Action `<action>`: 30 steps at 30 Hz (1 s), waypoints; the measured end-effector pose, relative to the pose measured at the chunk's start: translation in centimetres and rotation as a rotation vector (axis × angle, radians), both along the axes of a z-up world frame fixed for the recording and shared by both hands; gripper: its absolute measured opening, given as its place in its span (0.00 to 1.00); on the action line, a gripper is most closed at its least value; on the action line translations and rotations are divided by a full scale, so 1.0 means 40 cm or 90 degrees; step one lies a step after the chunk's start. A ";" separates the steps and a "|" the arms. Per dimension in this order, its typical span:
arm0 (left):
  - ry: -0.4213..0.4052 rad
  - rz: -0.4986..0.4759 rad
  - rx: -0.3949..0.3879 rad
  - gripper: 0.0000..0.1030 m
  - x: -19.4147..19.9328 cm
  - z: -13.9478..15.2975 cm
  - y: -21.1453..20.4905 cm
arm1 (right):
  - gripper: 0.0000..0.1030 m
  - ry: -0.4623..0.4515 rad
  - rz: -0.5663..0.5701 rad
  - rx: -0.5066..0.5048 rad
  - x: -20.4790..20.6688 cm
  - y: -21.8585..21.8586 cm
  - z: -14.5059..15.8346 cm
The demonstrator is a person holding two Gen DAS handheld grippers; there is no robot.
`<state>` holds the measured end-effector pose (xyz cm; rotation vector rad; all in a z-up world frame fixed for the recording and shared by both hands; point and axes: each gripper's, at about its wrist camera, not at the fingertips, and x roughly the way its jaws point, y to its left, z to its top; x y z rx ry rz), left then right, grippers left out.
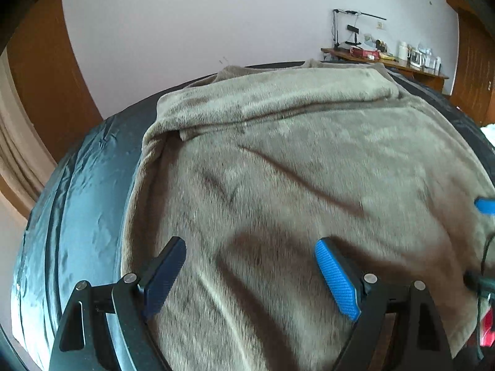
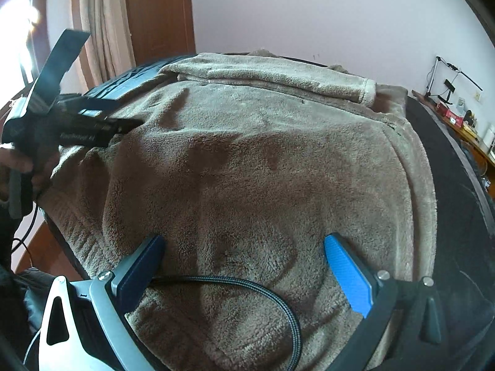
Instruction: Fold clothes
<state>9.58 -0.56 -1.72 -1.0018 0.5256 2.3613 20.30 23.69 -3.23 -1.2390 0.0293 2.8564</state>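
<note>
Desk clutter [image 1: 399, 52] too small to identify (fleece garment [image 1: 278, 185] motion-blurred nearby).

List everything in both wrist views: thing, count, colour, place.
fleece garment: 1, grey-brown, spread flat over the dark surface, a sleeve folded across its far end
dark cover: 1, shiny blue-black, under the garment, showing along its edges
side table: 1, wooden, far right by the wall, cluttered with small items
desk lamp: 1, black, on that table
curtain: 1, beige, far left by the wooden panel
wall: 1, pale lilac, behind
cable: 1, black braided, looping over the garment's near edge
left gripper: 1, black frame, blue pads, open above the garment's left part
right gripper: 1, silver and black frame, blue pads, open above the garment's near hem
</note>
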 end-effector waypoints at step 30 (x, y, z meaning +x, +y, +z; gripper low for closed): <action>0.010 0.049 0.007 0.85 0.115 -0.007 -0.211 | 1.00 -0.005 -0.004 0.007 -0.004 -0.004 -0.001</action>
